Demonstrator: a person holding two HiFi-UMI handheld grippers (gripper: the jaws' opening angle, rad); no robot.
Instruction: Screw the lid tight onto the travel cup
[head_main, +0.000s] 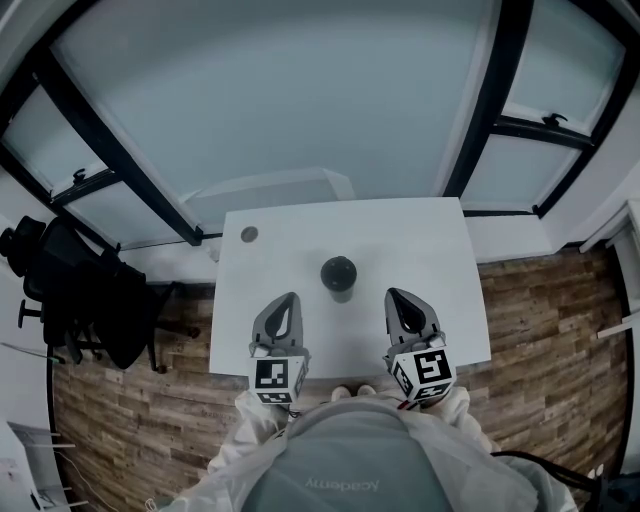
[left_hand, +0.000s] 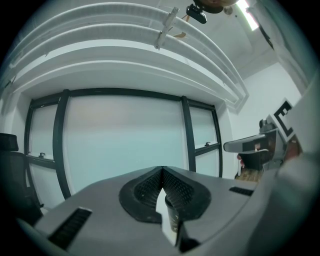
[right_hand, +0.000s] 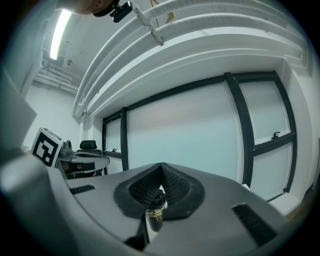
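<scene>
Cup (head_main: 341, 292) prob. light, stiff, slippery; take body + lid (head_main: 339, 271) rim. L gripper (head_main: 291, 298) at 7 o'clock, R gripper (head_main: 391, 295) at 5, both closed, empty.

I hold left gripper (head_main: 288, 303) and right gripper (head_main: 397, 300) side by side, level, pointing forward. Both jaws pressed together.

A white table (head_main: 430, 260) stands on a floor (head_main: 540, 330) of wooden planks. A dark travel cup (head_main: 339, 275) stands upright on it, about at the middle of the top. Left of the cup and farther back, well apart from it, a small grey round disc (head_main: 249, 234) lies flat near the table's corner.
</scene>
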